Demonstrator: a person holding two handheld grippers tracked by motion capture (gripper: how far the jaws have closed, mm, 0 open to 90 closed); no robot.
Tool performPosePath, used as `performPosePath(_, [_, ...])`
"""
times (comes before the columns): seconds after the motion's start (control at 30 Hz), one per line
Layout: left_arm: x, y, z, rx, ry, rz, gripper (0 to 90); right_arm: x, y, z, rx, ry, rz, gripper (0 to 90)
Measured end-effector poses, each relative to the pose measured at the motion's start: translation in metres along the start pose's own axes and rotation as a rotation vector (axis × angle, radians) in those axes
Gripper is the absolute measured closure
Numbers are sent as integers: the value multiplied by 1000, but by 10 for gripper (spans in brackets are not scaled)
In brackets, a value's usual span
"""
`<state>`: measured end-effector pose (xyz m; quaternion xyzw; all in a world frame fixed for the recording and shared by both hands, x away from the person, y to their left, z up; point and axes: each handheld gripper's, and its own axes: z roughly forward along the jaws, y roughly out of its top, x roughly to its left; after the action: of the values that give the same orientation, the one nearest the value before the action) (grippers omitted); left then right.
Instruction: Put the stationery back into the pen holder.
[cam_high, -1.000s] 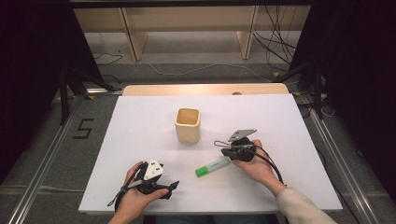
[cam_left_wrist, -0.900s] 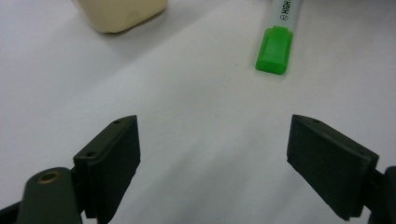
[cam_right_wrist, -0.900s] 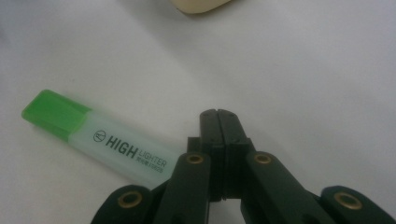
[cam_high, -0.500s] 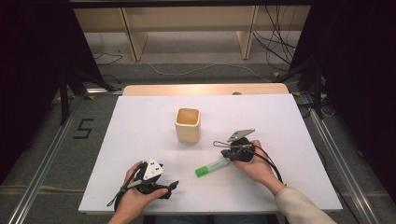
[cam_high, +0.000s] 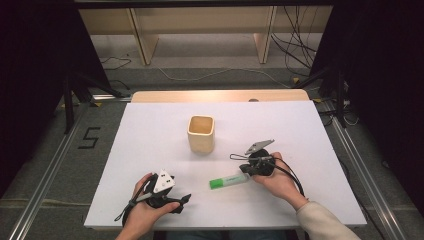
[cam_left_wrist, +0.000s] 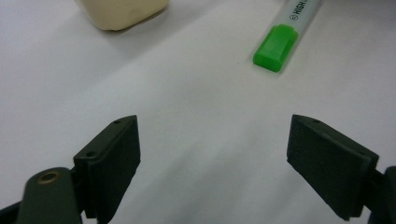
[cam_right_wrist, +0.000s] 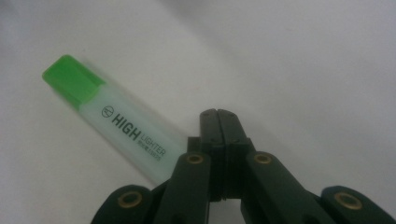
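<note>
Green-capped and pale-bodied, the highlighter (cam_high: 229, 180) is lying flat on the white table (cam_high: 150, 140), in front of the cup (cam_high: 201, 133) and a little to its right, cap end pointing toward the person's left. The right gripper (cam_high: 248, 169) is set just beside the pen's far end, jaws pressed fully together with nothing between them; in the right gripper view the barrel (cam_right_wrist: 135, 135) runs alongside the closed tips, not inside them. The left gripper (cam_high: 184, 199) is parked low, in front of the cup and to its left, jaws spread wide and empty, with the green cap (cam_left_wrist: 275, 46) seen ahead of it. A pick-up looks to be in hand. To do it well, the right jaws would have to be opened first, then brought square across the barrel near its middle, so the pen is not levered or rolled away when squeezed. A light, centred pinch is advised, since the smooth plastic may slip.
</note>
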<state>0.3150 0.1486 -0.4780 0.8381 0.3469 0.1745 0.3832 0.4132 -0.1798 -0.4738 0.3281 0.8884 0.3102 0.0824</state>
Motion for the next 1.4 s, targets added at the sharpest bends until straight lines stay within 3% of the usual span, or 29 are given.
performPosePath(0.33, [0, 0, 0, 0, -1, -2, 171, 6, -11, -6, 50, 18, 1, 900])
performPosePath(0.53, [0, 0, 0, 0, -3, -7, 171, 12, -17, -11, 67, 27, -23, 900])
performPosePath(1.1, [0, 0, 0, 0, -1, -6, 171, 30, -28, -20, 91, 43, -66, 900])
performPosePath(1.4, [0, -1, 0, -1, 0, -7, 172, 32, -30, -21, 90, 51, -69, 900])
